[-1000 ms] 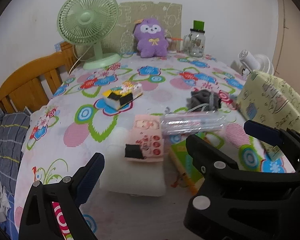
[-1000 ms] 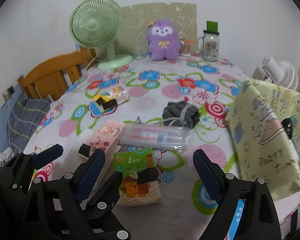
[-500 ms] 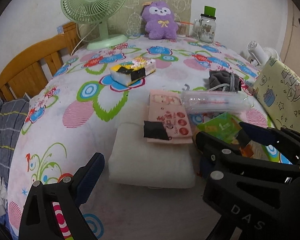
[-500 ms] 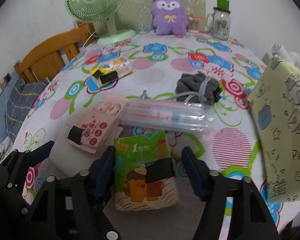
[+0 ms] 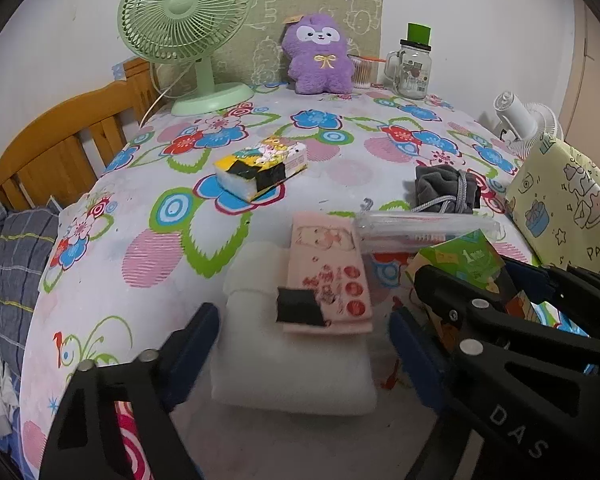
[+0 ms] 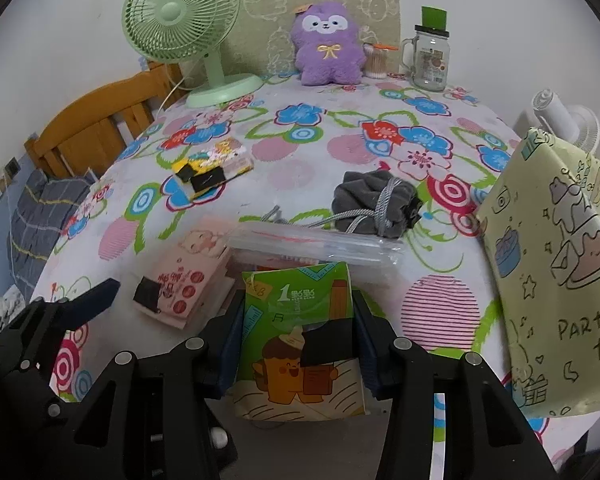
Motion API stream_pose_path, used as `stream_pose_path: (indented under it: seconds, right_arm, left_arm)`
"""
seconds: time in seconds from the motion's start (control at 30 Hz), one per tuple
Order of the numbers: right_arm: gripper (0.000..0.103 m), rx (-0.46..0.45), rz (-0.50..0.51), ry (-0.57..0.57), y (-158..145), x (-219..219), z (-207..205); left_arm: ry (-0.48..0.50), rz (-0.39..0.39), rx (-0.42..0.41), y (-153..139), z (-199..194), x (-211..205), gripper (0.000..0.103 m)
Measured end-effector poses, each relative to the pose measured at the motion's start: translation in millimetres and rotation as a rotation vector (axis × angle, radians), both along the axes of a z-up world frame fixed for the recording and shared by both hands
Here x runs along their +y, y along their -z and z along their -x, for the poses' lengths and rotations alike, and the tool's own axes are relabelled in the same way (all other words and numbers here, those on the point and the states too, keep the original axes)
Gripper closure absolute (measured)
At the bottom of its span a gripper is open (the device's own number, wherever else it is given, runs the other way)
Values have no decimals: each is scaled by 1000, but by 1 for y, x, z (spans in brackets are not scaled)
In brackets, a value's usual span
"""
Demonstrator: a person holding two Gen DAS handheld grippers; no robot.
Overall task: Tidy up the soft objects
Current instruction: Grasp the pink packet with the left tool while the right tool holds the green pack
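Tissue pack, green (image 6: 298, 340), pinched by right gripper (image 6: 296, 344) at near edge of tabletop (image 6: 340, 120).
Both pads press its sides; clear pouch (image 6: 316, 244) lies just beyond, pink tissue pack (image 6: 184, 284) to its left, partly on white foam pad (image 5: 292, 360). Left gripper (image 5: 304, 356) spread wide w/ nothing between, over that pad. Grey drawstring bag (image 6: 376, 200) farther back.

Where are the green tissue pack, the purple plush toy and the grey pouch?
green tissue pack (image 6: 296, 332): right wrist view, middle of its printed front.
purple plush toy (image 6: 327, 46): right wrist view, on its belly by the yellow bow.
grey pouch (image 6: 364, 196): right wrist view, on the bunched fabric.
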State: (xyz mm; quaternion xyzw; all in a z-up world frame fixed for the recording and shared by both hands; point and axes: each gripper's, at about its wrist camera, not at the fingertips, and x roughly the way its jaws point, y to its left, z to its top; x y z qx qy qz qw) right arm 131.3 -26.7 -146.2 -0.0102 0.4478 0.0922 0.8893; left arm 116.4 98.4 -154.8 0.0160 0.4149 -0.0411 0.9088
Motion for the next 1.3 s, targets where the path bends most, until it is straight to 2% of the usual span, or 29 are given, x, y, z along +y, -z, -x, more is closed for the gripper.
stream_pose_path:
  seconds: [0.1, 0.13, 0.23, 0.63, 0.83, 1.03, 1.1, 1.17, 1.3]
  right_arm:
    - [51, -3, -5, 13, -2, -4, -2]
    - [51, -4, -4, 15, -2, -4, -2]
    - [51, -5, -3, 22, -3, -5, -3]
    - [51, -12, -32, 24, -9, -10, -3]
    - [51, -18, -39, 39, -13, -17, -3]
    - [51, -8, -34, 62, -11, -23, -8]
    - [51, -7, -32, 67, -10, -24, -10]
    - [51, 0, -32, 68, -7, -24, -12]
    - [51, 8, -29, 67, -4, -23, -14]
  left_arm:
    - [-9, -9, -3, -1, -3, -1, 28]
    - [-9, -10, -2, -1, -4, -2, 34]
    - [-1, -4, 0, -1, -7, -4, 38]
    - [-2, -78, -30, -11, -5, -13, 37]
    - [7, -89, -38, -15, -8, -19, 32]
    - [41, -81, -33, -12, -15, -27, 33]
    - [60, -65, -25, -10, -18, -29, 40]
    - [84, -21, 11, -6, -23, -28, 54]
    - [97, -4, 19, -2, -25, -31, 59]
